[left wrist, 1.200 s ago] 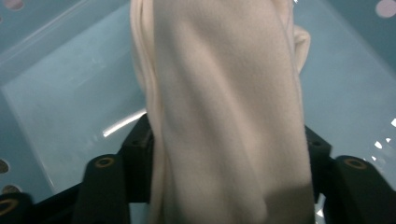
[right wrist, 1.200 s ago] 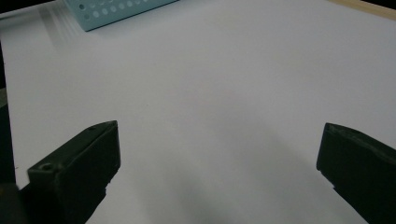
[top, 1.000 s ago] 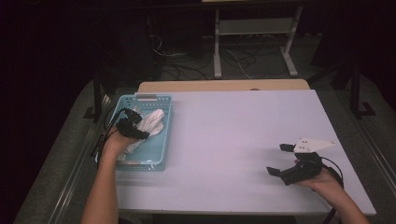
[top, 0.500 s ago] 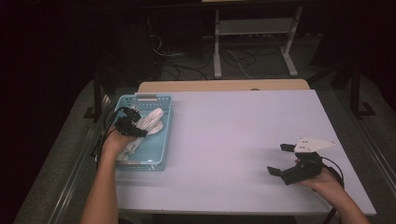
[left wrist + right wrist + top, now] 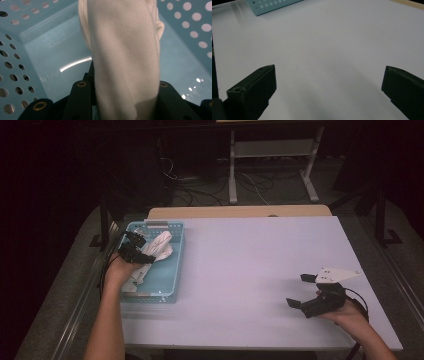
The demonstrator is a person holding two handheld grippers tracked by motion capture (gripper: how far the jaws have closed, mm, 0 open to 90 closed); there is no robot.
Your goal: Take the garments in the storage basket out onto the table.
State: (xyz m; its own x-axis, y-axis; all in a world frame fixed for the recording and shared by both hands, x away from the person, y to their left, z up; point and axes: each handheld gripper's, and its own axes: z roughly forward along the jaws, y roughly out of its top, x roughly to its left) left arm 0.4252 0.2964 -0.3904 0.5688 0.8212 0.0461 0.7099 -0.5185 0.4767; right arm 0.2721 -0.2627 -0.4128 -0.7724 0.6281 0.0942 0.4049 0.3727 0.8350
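Cloth (image 5: 125, 62) clamped in L tongs (image 5: 139, 251).

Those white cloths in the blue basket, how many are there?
2, it seems: one white cloth clamped between the left gripper's fingers, another lying in the blue basket below. More may be hidden.

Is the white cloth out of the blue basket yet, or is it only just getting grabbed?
Grabbed, not out yet. The left gripper has just closed its jaws on the white cloth, which sits inside the blue basket. The right gripper waits open over the white table. Lifting the cloth out is probably left.
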